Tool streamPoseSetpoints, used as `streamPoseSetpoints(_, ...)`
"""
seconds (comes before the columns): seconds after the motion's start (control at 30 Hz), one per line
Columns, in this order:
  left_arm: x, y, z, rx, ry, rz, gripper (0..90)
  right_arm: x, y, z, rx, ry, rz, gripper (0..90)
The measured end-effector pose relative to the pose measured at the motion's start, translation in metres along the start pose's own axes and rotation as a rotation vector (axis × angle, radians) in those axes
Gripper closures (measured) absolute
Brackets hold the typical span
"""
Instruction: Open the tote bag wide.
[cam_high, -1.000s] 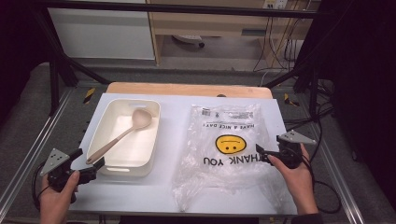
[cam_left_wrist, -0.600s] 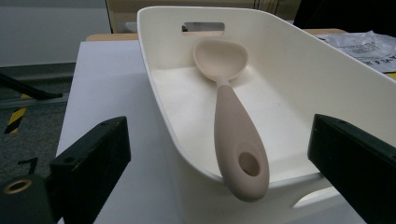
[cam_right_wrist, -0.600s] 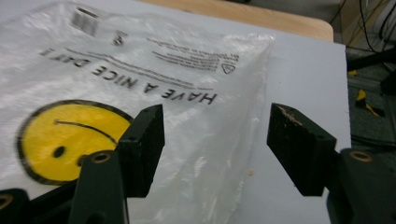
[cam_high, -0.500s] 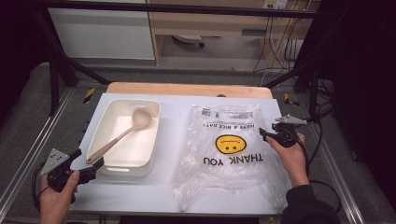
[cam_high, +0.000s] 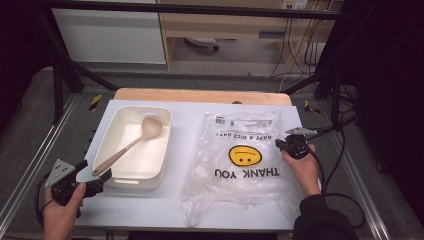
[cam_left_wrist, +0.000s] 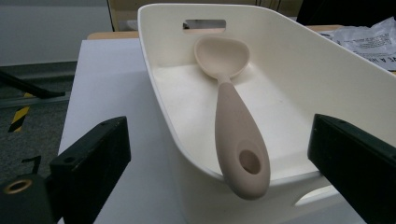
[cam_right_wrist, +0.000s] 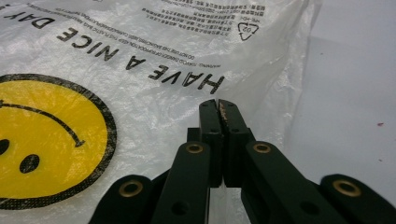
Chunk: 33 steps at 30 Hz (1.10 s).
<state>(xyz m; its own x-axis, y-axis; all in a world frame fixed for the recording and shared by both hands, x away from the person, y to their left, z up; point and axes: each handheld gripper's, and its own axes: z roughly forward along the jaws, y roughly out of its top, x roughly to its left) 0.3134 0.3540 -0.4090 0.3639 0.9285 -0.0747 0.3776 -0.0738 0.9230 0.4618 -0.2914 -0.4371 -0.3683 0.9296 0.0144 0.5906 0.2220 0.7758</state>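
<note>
Spoon (cam_high: 129, 146) one, bag (cam_high: 242, 160) one (flat).

The high view looks down over the table (cam_high: 190, 112); both gripper views sit low and close, sharing the plastic bag (cam_right_wrist: 140, 60).

Clear plastic bag (cam_high: 240, 160), yellow smiley plus "THANK YOU" / "HAVE A NICE DAY" print, lying flat and crinkly on right half of white table (cam_high: 185, 200), print upside down in high view.

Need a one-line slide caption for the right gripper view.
Right hand-held gripper, jaws shut, tips over the clear smiley-face plastic bag near its edge on the white table.
</note>
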Motion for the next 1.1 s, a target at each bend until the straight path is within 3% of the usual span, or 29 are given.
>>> streamPoseSetpoints(0.23,0.000,0.001,0.000,-0.010,0.000,0.000,5.7,0.000,-0.006,-0.005,-0.030,0.004,0.037,90.0)
streamPoseSetpoints(0.33,0.000,0.001,-0.001,-0.009,0.002,0.000,5.7,-0.007,-0.011,-0.005,-0.054,-0.034,0.094,90.0)
streamPoseSetpoints(0.7,0.000,0.001,0.000,-0.010,0.003,-0.001,5.7,-0.030,-0.022,-0.014,-0.093,-0.208,0.232,90.0)
streamPoseSetpoints(0.8,0.000,0.001,0.000,-0.008,0.003,0.002,5.7,-0.030,-0.025,-0.017,-0.086,-0.227,0.229,90.0)
streamPoseSetpoints(0.97,0.000,0.001,0.000,-0.005,0.001,0.004,5.7,-0.028,-0.026,-0.021,-0.089,-0.204,0.228,85.3)
streamPoseSetpoints(1.0,0.000,0.001,0.000,-0.006,0.001,0.004,5.7,-0.028,-0.025,-0.022,-0.097,-0.194,0.228,83.1)
streamPoseSetpoints(1.03,0.000,0.001,0.000,-0.006,0.001,0.003,5.7,-0.028,-0.025,-0.022,-0.101,-0.179,0.224,74.4)
streamPoseSetpoints(1.07,0.000,0.001,0.000,-0.008,0.000,0.002,5.7,-0.028,-0.025,-0.022,-0.101,-0.179,0.224,74.4)
streamPoseSetpoints(1.1,0.000,0.001,0.000,-0.008,0.001,0.002,5.7,-0.025,-0.024,-0.024,-0.095,-0.176,0.202,69.4)
